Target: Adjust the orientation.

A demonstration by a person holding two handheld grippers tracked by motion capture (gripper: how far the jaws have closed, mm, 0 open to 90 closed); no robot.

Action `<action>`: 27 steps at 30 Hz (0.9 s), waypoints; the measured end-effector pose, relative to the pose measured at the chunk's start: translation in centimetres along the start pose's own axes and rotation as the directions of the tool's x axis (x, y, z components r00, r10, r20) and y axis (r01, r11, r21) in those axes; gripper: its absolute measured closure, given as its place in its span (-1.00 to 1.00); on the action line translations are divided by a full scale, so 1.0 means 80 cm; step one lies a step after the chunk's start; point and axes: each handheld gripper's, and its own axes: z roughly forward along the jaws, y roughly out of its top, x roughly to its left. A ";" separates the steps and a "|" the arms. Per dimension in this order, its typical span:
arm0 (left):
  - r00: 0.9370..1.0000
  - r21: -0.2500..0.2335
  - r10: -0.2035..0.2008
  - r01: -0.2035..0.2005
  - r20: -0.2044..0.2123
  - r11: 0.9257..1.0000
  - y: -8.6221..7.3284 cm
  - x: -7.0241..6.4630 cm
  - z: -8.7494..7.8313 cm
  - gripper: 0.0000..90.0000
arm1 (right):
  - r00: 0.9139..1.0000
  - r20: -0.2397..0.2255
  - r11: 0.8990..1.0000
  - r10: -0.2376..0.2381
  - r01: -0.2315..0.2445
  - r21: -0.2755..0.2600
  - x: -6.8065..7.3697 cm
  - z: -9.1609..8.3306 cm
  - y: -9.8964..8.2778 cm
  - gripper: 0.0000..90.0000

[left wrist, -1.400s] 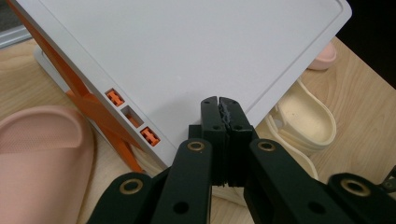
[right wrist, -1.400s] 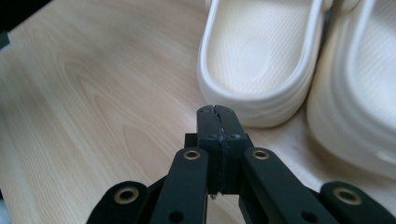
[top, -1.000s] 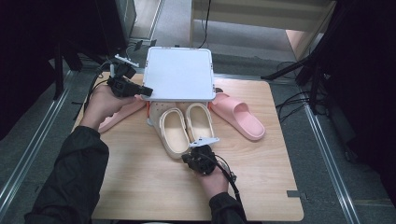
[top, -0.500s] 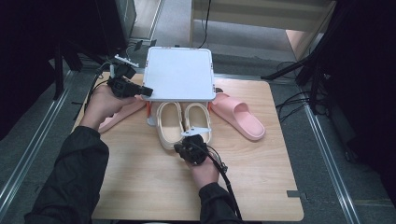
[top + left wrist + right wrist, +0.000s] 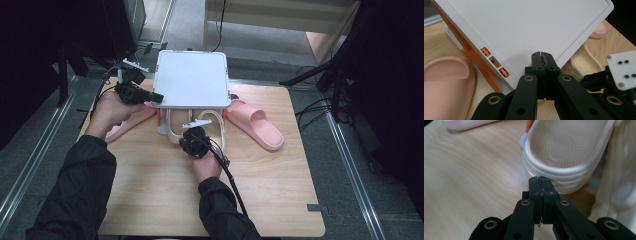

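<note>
While the cream slippers [image 5: 197, 131] lie side by side half under the white rack [image 5: 191, 80] at the middle of the table [image 5: 150, 190] in the high view, the right tongs [image 5: 192, 141] sit at their heels and the left tongs [image 5: 152, 97] rest against the rack's left edge.

In the left gripper view, the left tongs [image 5: 542, 55] are fully closed, empty, their tip against the shelf [image 5: 529, 27].

In the right gripper view, the right tongs [image 5: 540, 180] are likewise closed on nothing, touching the left slipper's heel [image 5: 554, 173]. The slippers look like light, springy foam with a thick ribbed sole; that firm heel rim seems the best place to pinch or push.
</note>
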 end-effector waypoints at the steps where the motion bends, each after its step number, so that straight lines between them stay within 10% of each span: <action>1: 1.000 0.000 0.000 0.000 0.000 1.000 0.000 0.000 0.000 0.99 | 1.000 0.000 1.000 0.000 0.000 0.000 0.000 0.000 0.000 1.00; 13: 1.000 -0.005 -0.003 0.003 0.003 1.000 -0.001 0.001 0.000 0.99 | 1.000 0.005 1.000 0.018 -0.018 -0.011 -0.002 0.010 0.013 1.00; 27: 1.000 -0.008 -0.012 0.013 0.009 1.000 -0.002 0.002 -0.001 0.99 | 0.994 -0.105 0.999 -0.040 0.035 -0.040 0.005 -0.059 -0.037 0.96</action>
